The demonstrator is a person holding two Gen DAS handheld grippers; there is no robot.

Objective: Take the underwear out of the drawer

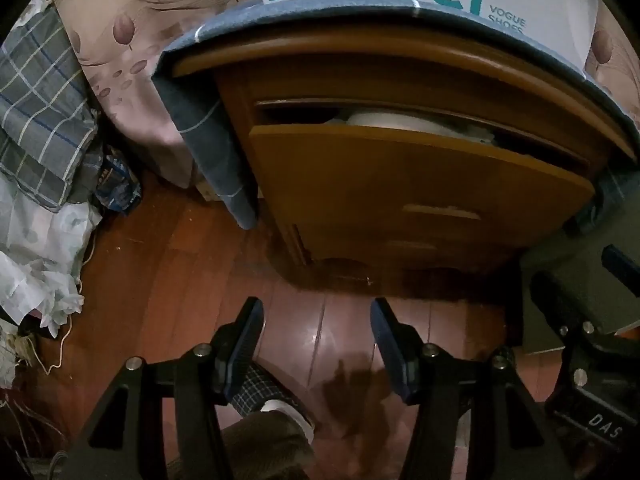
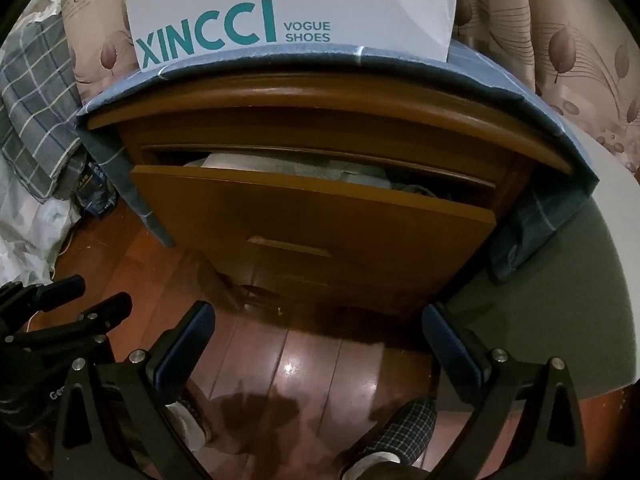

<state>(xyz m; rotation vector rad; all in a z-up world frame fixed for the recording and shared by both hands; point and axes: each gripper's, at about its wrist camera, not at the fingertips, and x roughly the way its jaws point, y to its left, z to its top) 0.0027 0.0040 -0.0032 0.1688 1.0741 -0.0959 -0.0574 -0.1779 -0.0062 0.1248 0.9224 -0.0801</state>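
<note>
Glossy reddish-brown plank floor [image 2: 304,356] fills the lower middle of both views, and above it stands the honey-coloured wooden nightstand [image 2: 320,100], its top draped in a blue-grey checked cloth [image 2: 532,92] with a white shoe box printed in teal lettering [image 2: 280,12] on it.

Now the key spot: the flat wooden drawer front [image 2: 312,216] stands pulled out only a little, leaving a narrow dark slot along its top edge. Through that slot, in the upper middle of the frame, pale folded fabric [image 2: 280,168] shows, soft and rumpled; whether it is the underwear I cannot tell from here. The left view shows the same pale bundle [image 1: 400,120] just behind the drawer's lip.

Both tools hover low over the floor, well short of the drawer, pointing steeply down. The right tool [image 2: 320,336] is spread wide, nothing between its blue-padded fingers. The left tool [image 1: 316,328] is partly parted and empty too.

The fabric lies up and ahead of both tools, its long axis running left to right along the slot. The right tool faces the drawer more squarely and looks the better placed. I'd judge the gap too tight for a reach; the recessed handle [image 2: 290,246] at frame centre probably needs a further pull first.
</note>
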